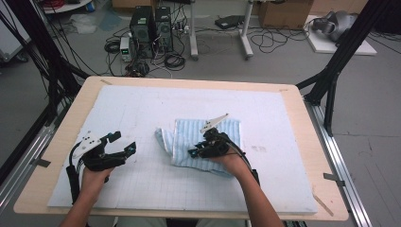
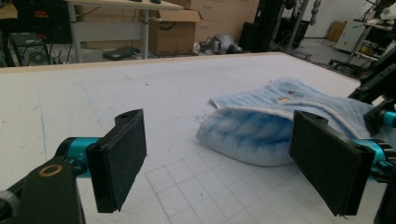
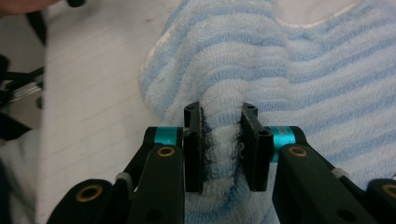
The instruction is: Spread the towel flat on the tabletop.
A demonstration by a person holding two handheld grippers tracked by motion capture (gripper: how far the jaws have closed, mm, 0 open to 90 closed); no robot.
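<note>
Right gripper (image 3: 222, 149) pinches 1 fold of striped towel (image 1: 222, 135) mid-table, left gripper (image 1: 124, 143) gaping at 9 o'clock; thin bite may slip once lifted, dropping the fold.

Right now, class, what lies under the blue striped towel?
The blue striped towel rests on the white gridded mat that covers the wooden table. The right claw pinches a ridge of it. Anything beneath its folded layers is hidden.
</note>
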